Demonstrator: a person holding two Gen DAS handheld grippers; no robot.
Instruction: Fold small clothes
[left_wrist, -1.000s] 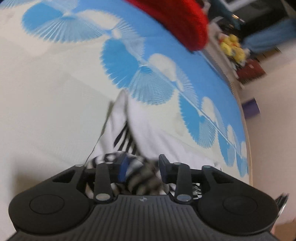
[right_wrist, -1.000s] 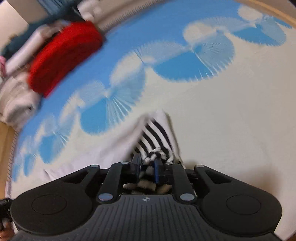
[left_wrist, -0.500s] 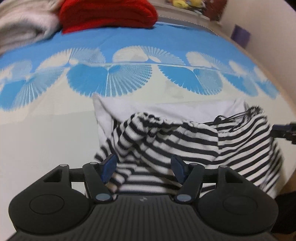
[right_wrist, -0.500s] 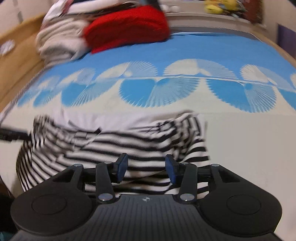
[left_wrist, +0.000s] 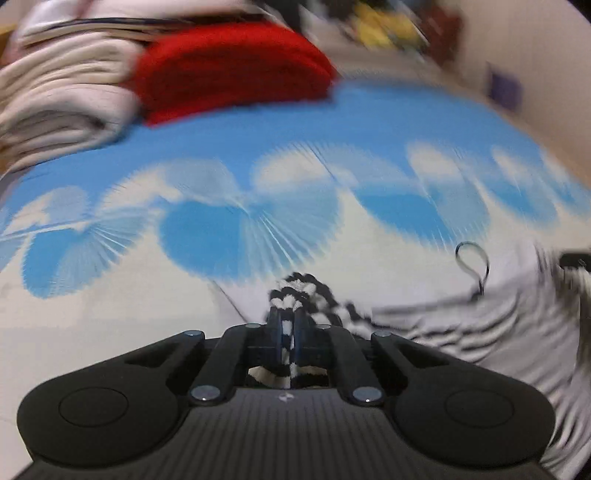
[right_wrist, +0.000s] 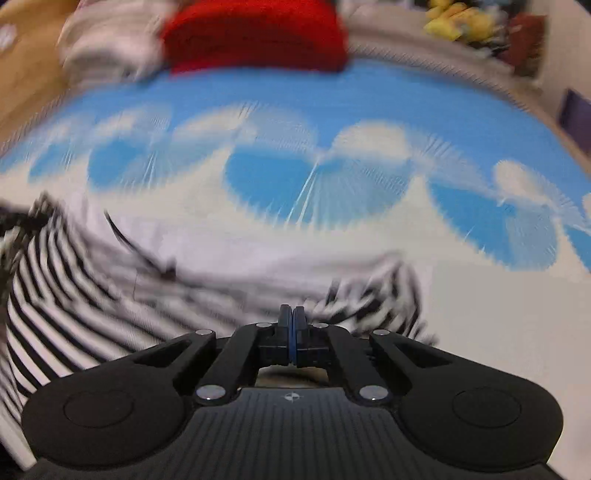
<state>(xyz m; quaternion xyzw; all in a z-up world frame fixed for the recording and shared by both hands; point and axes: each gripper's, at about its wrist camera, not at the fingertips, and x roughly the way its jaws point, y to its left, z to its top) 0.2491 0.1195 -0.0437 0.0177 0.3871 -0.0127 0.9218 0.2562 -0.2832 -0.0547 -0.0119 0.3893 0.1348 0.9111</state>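
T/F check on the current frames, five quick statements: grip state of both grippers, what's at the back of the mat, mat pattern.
1. The left gripper is shut on the striped garment. True.
2. The right gripper has its fingers spread wide. False: they are pressed together at the garment's edge.
3. A red folded item lies at the far side of the mat. True.
4. The garment is plain green. False: it is black-and-white striped with a white part.
5. The mat is solid grey. False: blue with white fan shapes.
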